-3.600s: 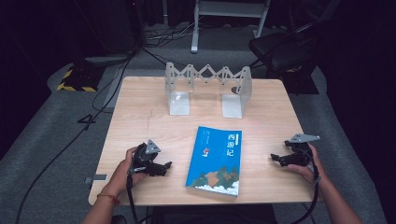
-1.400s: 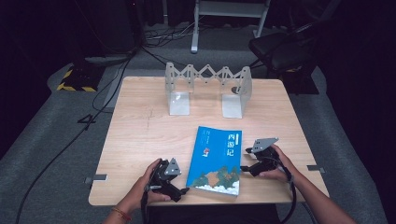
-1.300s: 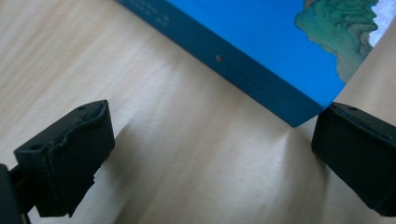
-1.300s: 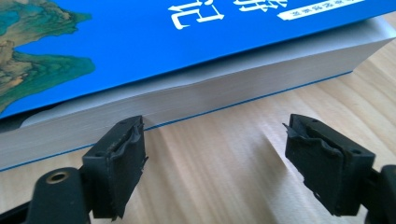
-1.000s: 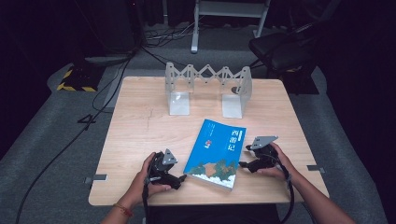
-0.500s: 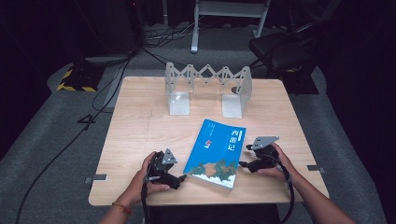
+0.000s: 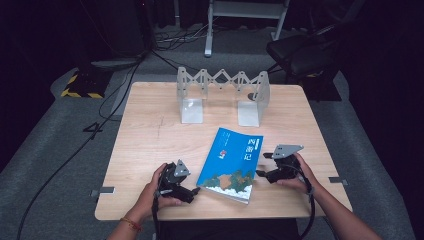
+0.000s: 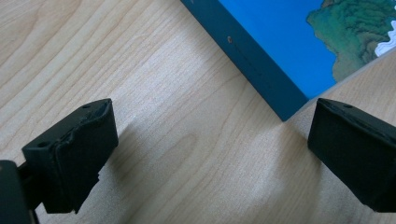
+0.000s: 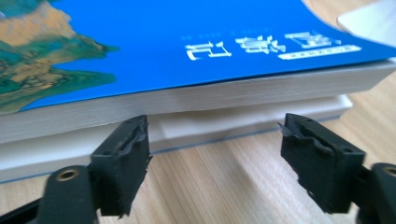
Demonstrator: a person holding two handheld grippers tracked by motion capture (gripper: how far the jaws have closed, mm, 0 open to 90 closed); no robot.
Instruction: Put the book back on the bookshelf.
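A blue book (image 7: 230, 162) with a landscape cover lies askew near the table's front edge. My left gripper (image 7: 192, 192) rests low at its near left corner. In the left gripper view the jaws (image 8: 210, 140) stand wide apart over bare wood, the book's spine corner (image 8: 280, 93) just past the right fingertip. My right gripper (image 7: 261, 165) faces the page edge on the book's right side. Its jaws (image 9: 215, 144) have just been closing a little but stay open, nothing pinched between them. The book's pages (image 9: 196, 100) lie right ahead, the upper block lifted slightly off the lower pages.
A clear folding bookend rack (image 7: 222, 80) stands at the back of the wooden table (image 7: 150, 130). Dark floor with cables, a chair and a stand base surrounds the table. The person's forearms enter from the bottom edge.
Both grippers came in from the table's sides to the book. The book turned, its far end swinging right. Over the last half second hardly anything shifted.
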